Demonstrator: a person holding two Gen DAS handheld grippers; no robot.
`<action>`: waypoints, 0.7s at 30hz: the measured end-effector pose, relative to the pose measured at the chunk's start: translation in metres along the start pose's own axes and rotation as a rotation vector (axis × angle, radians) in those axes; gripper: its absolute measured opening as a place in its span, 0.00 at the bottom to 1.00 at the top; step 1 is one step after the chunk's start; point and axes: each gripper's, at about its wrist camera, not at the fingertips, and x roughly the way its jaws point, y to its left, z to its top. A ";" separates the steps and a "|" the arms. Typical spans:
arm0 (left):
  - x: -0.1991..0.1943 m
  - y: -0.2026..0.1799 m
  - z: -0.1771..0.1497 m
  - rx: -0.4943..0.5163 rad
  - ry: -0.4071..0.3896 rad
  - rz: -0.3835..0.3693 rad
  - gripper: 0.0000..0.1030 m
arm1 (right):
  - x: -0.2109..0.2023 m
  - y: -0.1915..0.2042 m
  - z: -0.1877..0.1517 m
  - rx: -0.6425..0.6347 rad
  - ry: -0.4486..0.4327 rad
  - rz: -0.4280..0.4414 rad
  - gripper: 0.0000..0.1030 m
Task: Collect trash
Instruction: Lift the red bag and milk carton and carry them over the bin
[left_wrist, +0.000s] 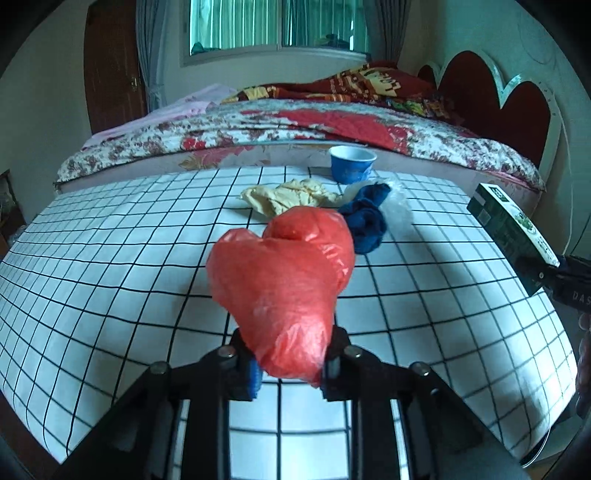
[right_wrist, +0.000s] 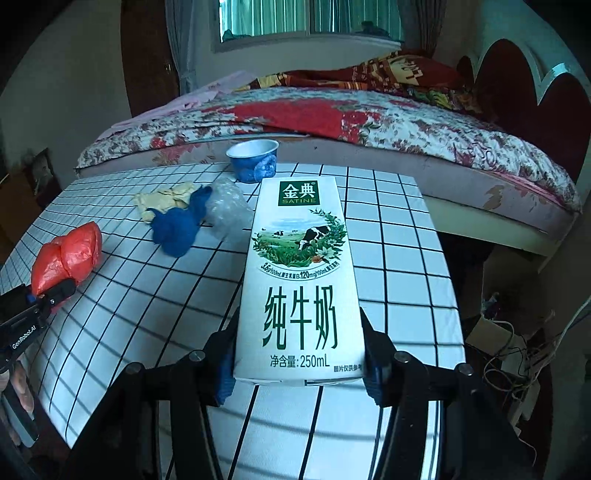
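Observation:
My left gripper (left_wrist: 291, 363) is shut on a red plastic bag (left_wrist: 284, 284), which bulges up and forward from between the fingers, lifted off the checked tablecloth (left_wrist: 110, 258). My right gripper (right_wrist: 299, 373) is shut on a white milk carton (right_wrist: 301, 280) with green lettering, held by its lower end above the table. The carton (left_wrist: 513, 236) shows at the right edge of the left wrist view. The red bag (right_wrist: 68, 256) and left gripper (right_wrist: 51, 291) show at the left of the right wrist view.
At the far side of the table lie a crumpled yellow paper (left_wrist: 291, 197), a blue cloth (left_wrist: 365, 219), clear plastic wrap (right_wrist: 225, 212) and a blue cup (left_wrist: 351, 162). A bed (left_wrist: 295, 125) with a floral quilt stands behind. Cables (right_wrist: 513, 354) lie on the floor at right.

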 end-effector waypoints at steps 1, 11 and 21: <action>-0.006 -0.003 -0.003 0.005 -0.008 -0.001 0.23 | -0.007 0.000 -0.004 0.005 -0.006 0.002 0.54; -0.055 -0.046 -0.021 0.047 -0.085 -0.064 0.23 | -0.069 -0.016 -0.042 0.034 -0.078 -0.042 0.54; -0.086 -0.097 -0.046 0.092 -0.113 -0.150 0.23 | -0.117 -0.049 -0.091 0.070 -0.145 -0.089 0.54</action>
